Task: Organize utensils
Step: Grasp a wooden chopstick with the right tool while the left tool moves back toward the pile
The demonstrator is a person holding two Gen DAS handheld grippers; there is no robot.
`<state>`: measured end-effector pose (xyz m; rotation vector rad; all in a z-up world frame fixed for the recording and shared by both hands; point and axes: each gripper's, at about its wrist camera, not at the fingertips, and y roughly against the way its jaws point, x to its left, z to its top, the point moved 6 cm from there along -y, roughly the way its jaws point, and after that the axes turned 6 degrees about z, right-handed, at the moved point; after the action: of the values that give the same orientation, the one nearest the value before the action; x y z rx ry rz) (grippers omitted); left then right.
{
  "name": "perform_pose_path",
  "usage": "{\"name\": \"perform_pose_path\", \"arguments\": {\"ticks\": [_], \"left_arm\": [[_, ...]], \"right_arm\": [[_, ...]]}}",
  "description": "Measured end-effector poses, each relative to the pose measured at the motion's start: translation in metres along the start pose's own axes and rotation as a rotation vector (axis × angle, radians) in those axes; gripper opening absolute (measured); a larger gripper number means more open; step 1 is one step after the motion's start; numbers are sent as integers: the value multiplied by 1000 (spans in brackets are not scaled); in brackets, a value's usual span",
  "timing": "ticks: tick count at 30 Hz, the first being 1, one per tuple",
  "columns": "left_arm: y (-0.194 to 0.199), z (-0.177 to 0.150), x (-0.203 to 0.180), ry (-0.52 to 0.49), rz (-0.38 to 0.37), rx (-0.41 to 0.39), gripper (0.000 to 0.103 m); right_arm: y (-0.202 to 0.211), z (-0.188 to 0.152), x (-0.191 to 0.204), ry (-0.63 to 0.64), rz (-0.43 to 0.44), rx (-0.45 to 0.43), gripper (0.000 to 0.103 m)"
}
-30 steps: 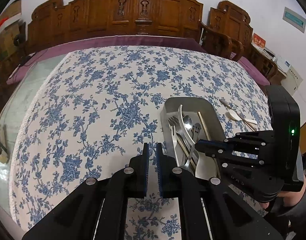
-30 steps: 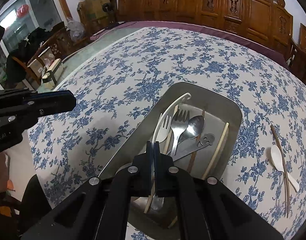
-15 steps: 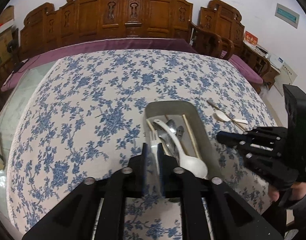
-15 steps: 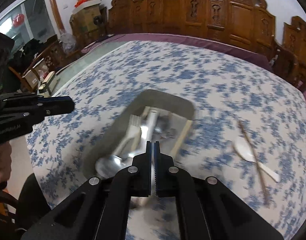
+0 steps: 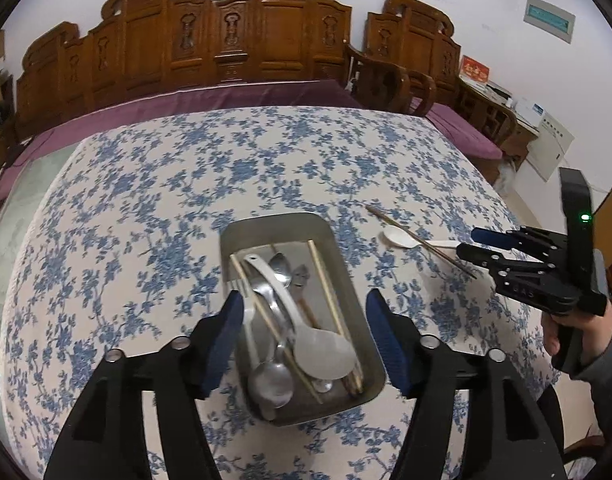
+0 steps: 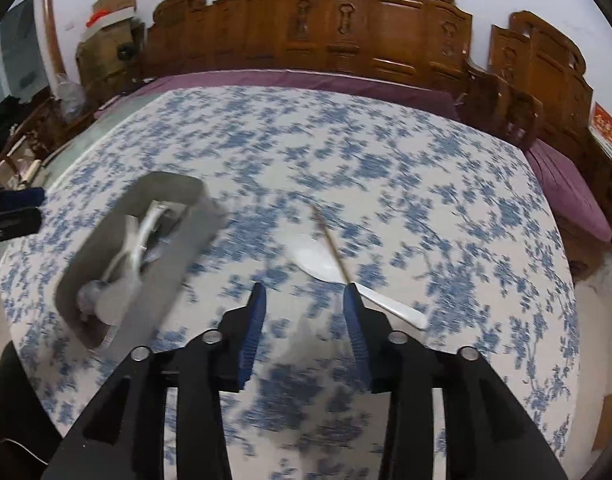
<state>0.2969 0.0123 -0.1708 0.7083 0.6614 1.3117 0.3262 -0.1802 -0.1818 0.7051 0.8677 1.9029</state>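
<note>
A metal tray (image 5: 348, 276) holds several utensils: a white ladle-like spoon (image 5: 306, 332), metal spoons, a fork and chopsticks. My left gripper (image 5: 304, 322) is open and empty, its jaws spread to either side of the tray's near half. A white spoon (image 5: 402, 239) and a single chopstick (image 5: 422, 240) lie on the cloth right of the tray. My right gripper (image 6: 304, 304) is open and empty, hovering just short of the white spoon (image 6: 320, 262) and the chopstick (image 6: 332, 246). The tray (image 6: 194, 240) sits to its left, blurred.
The round table carries a blue floral cloth (image 5: 186, 184). Carved wooden chairs (image 5: 234, 40) and a purple cushion stand behind it. The right gripper (image 5: 518, 264) shows at the right of the left wrist view, held by a hand.
Both grippers went from shut to open. The left gripper swung over the tray. The right gripper swung right, away from the tray toward the white spoon and chopstick.
</note>
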Motion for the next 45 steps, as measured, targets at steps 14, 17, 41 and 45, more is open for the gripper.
{"name": "perform_pose_path", "arguments": {"ticks": [14, 17, 41, 45], "left_arm": [[-14, -3, -37, -43, -15, 32, 69], [-15, -2, -40, -45, -12, 34, 69], [-76, 22, -118, -171, -69, 75, 70], [-97, 27, -139, -155, -99, 102, 70]], "right_arm": [[-59, -22, -46, 18, -37, 164, 43], [-65, -19, -48, 23, -37, 172, 43], [-11, -42, -54, -3, 7, 101, 6], [7, -52, -70, -38, -16, 88, 6]]}}
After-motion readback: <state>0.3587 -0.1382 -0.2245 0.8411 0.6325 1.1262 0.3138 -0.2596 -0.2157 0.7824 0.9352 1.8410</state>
